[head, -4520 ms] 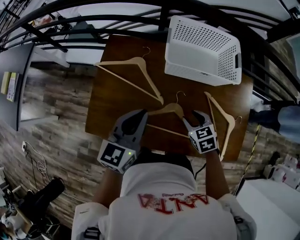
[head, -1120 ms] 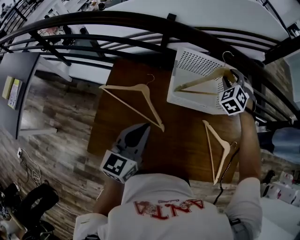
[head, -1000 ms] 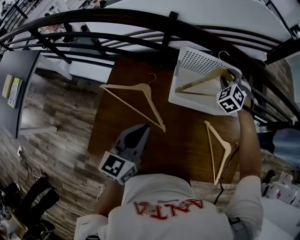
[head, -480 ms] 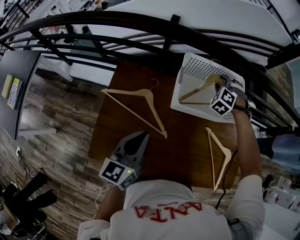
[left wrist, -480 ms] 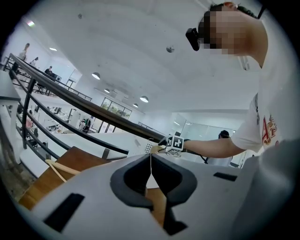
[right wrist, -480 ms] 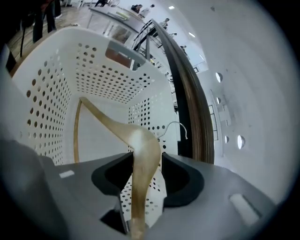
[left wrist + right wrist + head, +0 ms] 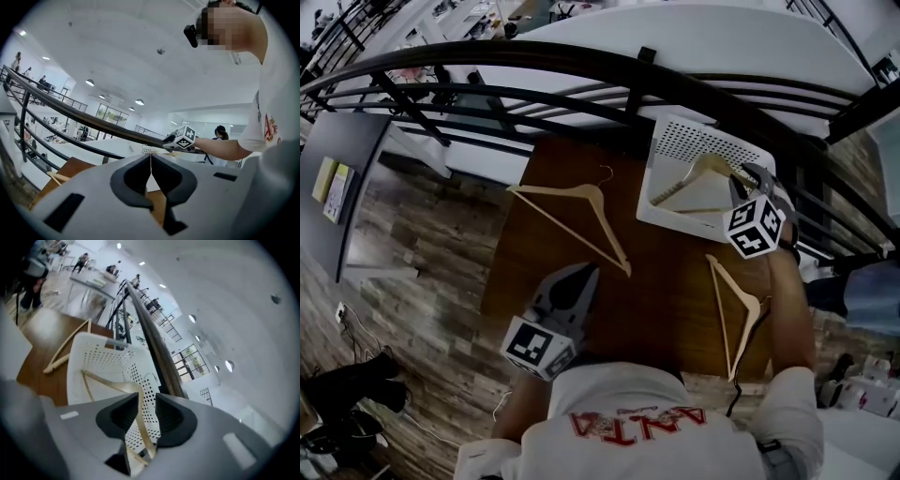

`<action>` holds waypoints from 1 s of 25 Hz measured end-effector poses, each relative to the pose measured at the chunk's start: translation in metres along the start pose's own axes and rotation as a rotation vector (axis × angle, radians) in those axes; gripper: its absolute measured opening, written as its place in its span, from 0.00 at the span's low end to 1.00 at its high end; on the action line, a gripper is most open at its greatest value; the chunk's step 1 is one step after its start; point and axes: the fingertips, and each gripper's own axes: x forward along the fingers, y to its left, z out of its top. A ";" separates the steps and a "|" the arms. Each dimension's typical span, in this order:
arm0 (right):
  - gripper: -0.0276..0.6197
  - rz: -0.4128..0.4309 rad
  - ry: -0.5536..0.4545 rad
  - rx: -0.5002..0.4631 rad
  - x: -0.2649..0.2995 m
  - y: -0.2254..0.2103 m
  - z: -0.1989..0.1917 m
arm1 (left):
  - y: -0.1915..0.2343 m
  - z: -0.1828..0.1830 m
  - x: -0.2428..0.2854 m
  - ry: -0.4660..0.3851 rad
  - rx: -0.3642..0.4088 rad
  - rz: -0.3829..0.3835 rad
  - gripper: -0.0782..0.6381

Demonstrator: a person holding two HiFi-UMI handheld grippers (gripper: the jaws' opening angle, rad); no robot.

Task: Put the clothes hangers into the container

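Hanger in basket: pale wooden clothes hanger with a wire hook (image 7: 109, 378) lies inside the white perforated plastic basket (image 7: 689, 141), one arm running between the jaws of the right claw (image 7: 147, 399).
Right claw: jaws closing, but a gap shows beside the arm, so it is not clamped and looks released.
Left claw (image 7: 151, 157): clenched and empty, held low over the brown wooden surface (image 7: 666, 281).
Not yet in: two more wooden hangers, one at the left (image 7: 555, 188) and one at the right (image 7: 734, 279), both flat on the surface.
Handling: probably light, stiff and smooth, so it may swing if pinched off-centre.
Where to grip: I'd take the thick shoulder near the hook, not the thin bottom bar.
Head view only: shows both waiting hangers and the whole layout.
Right gripper view only: shows the gap at the jaws, which the marker cube hides from above.
Left gripper view only: shows the jaws meeting with nothing between them.
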 end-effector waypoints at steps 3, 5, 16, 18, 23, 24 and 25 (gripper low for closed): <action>0.12 -0.043 -0.096 0.178 -0.046 -0.007 0.004 | -0.014 0.008 -0.002 -0.013 0.035 -0.012 0.12; 0.06 -0.081 -0.142 0.272 -0.075 -0.008 -0.005 | -0.023 0.011 -0.004 -0.021 0.053 -0.018 0.12; 0.05 -0.071 -0.286 0.687 -0.188 0.036 -0.088 | -0.097 0.029 0.006 -0.080 0.130 -0.079 0.12; 0.05 -0.046 -0.338 0.770 -0.204 0.046 -0.093 | -0.110 0.028 0.009 -0.085 0.142 -0.085 0.12; 0.05 0.003 -0.511 0.914 -0.242 0.062 -0.100 | -0.144 0.027 0.017 -0.071 0.167 -0.103 0.12; 0.05 0.004 -0.540 0.932 -0.249 0.062 -0.103 | -0.153 0.028 0.018 -0.069 0.175 -0.107 0.12; 0.05 0.004 -0.565 0.948 -0.255 0.062 -0.107 | -0.161 0.028 0.018 -0.066 0.184 -0.109 0.12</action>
